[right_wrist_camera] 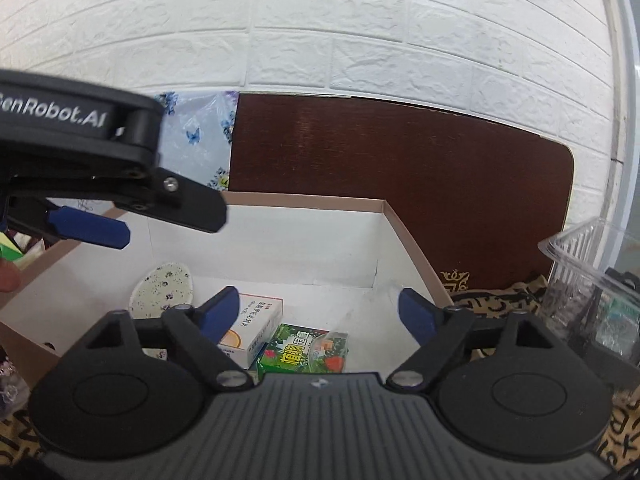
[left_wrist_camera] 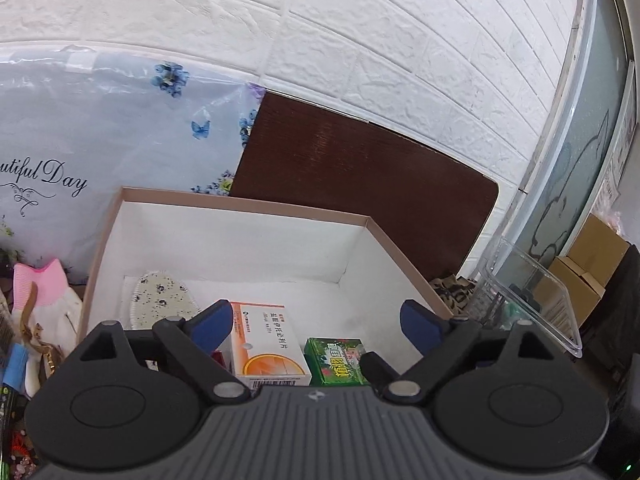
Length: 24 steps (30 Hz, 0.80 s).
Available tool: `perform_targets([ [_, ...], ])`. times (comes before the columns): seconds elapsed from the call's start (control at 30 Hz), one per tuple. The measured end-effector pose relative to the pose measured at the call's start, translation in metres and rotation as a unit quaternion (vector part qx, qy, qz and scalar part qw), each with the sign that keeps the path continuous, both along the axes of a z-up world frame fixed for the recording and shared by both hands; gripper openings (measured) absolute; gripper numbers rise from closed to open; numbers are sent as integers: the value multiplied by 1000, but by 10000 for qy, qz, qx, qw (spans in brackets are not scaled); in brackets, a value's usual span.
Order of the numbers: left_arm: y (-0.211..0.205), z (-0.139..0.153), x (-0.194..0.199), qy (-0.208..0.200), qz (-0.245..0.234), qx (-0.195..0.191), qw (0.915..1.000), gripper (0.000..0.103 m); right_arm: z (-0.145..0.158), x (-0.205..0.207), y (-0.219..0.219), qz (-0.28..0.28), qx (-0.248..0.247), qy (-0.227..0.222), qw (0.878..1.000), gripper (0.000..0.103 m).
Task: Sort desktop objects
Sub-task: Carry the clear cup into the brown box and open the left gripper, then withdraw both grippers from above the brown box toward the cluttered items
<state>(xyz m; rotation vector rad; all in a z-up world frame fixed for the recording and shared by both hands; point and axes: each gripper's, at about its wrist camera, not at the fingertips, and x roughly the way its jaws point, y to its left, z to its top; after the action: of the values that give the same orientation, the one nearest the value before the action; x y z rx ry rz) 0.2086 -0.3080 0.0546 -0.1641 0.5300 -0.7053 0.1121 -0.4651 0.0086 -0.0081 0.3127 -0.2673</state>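
Two grippers, both over near edge of open cardboard box (left_wrist_camera: 372,222). Left gripper (left_wrist_camera: 316,320): blue fingers (left_wrist_camera: 212,320) spread wide, released, nothing between them. Right gripper (right_wrist_camera: 318,316): fingers (right_wrist_camera: 416,316) likewise parted, grasping nothing.

Three items on white box floor, listed near to far:
- green carton (left_wrist_camera: 334,360) with Chinese lettering, nearest, just beside next item;
- white-and-orange medicine box (left_wrist_camera: 266,344), lying flat, to its left;
- oval floral-print pad (left_wrist_camera: 162,300), further back at left wall.

Beside box, right: clear plastic container (left_wrist_camera: 536,300) on patterned cloth (right_wrist_camera: 496,300).

Beside box, left: pink-and-white fabric piece (left_wrist_camera: 38,288) among small clutter.

Behind box: dark brown board (left_wrist_camera: 360,172) and blue floral bag (left_wrist_camera: 100,140), against white brick-pattern wall (left_wrist_camera: 360,40).
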Motion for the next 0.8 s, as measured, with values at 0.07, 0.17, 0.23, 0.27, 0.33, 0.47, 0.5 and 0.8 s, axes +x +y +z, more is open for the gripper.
perform_targets([
  [0.07, 5, 1, -4, -19, 31, 6, 10000, 94, 4, -5, -4, -30, 38, -75, 10000, 88],
  [0.17, 11, 3, -11, -81, 18, 44, 10000, 94, 4, -10, -6, -65, 148, -193, 9997, 88],
  [0.23, 15, 5, -17, -159, 1, 43, 9999, 95, -2, -20, -4, -42, 224, -246, 9994, 89],
  [0.27, 16, 5, -20, -189, 5, 45, 9998, 96, 2, -23, 0, -36, 242, -260, 9994, 89],
  [0.33, 19, 6, -26, -237, 12, 73, 9997, 97, 3, -10, 0, -25, 267, -240, 9994, 89],
  [0.47, 25, 5, -39, -269, -17, 133, 9995, 97, 8, -22, 7, -16, 312, -204, 9993, 89],
  [0.5, 27, 4, -43, -271, -17, 150, 9995, 97, 8, -24, 8, 7, 330, -208, 9992, 90],
  [0.8, 41, 0, -71, -48, 342, 582, 9977, 97, 15, -52, 32, 291, 343, -240, 9987, 95],
])
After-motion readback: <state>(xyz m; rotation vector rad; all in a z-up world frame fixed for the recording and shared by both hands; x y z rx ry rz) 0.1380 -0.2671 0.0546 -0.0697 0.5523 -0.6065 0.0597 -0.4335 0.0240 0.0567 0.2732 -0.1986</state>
